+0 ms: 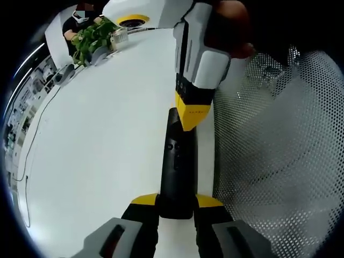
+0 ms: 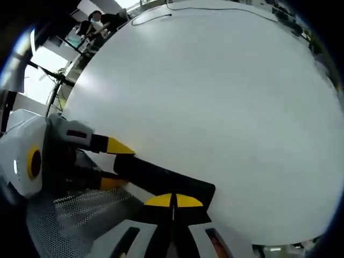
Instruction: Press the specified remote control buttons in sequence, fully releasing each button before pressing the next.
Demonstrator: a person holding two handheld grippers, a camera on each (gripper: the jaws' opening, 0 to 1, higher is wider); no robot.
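Note:
A long black remote control [image 1: 174, 161] lies lengthwise on the white table [image 1: 107, 140]. My left gripper [image 1: 176, 202] is shut on its near end, one yellow tip on each side. From above in the left gripper view, my right gripper [image 1: 192, 115] comes down with its yellow tips together on the remote's far part, above two small round buttons. In the right gripper view my right gripper [image 2: 173, 201] is shut, tips resting on the remote [image 2: 161, 180]. The left gripper [image 2: 115, 164] enters from the left and clamps the remote's other end.
A white perforated mesh [image 1: 279, 150] lies right beside the remote, also seen as mesh [image 2: 80, 215] at the lower left. A green plant [image 1: 94, 37] and a yellow roll [image 1: 131, 20] stand at the table's far end. A thin cable [image 1: 32, 145] runs along the left edge. A person [image 2: 99, 21] sits far off.

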